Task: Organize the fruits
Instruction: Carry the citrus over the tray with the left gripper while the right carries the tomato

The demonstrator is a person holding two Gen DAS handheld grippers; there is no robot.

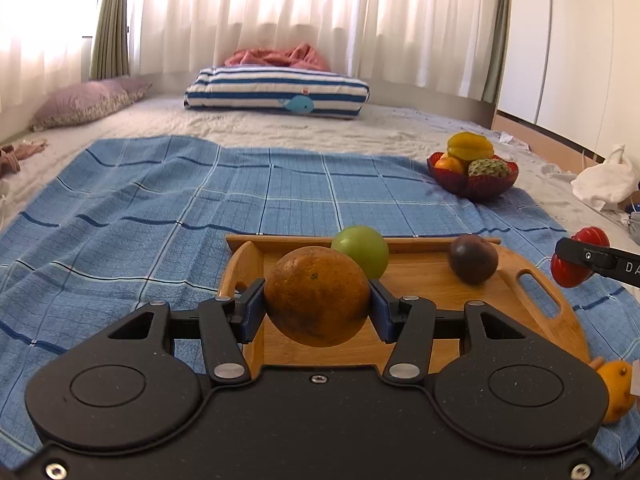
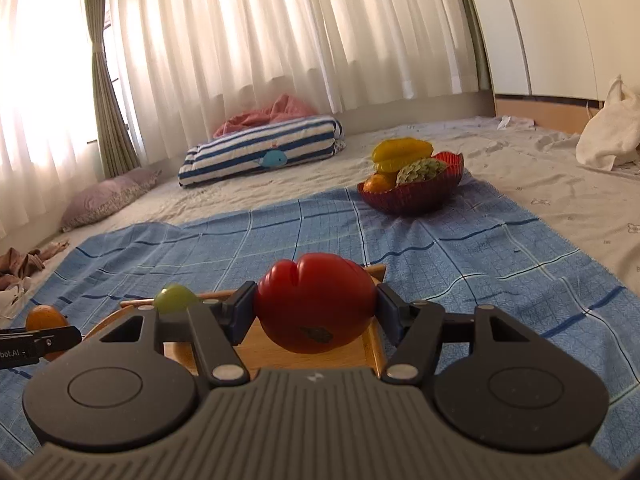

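Above the wooden tray [image 1: 532,304]: left hand-held gripper [image 1: 317,304] pinching an orange [image 1: 317,296], right hand-held gripper [image 2: 316,312] pinching a red tomato [image 2: 316,302], probably lifted for transfer toward the red bowl [image 2: 416,196].

Sunlit white curtains [image 1: 280,12] (green drapes [image 2: 104,92] beside them) back a bed [image 1: 248,124] holding a striped cushion [image 1: 276,90].

bed [image 1: 280,124]: blue checked cloth [image 1: 160,208], striped cushion [image 1: 276,90], purple pillow [image 1: 88,102].
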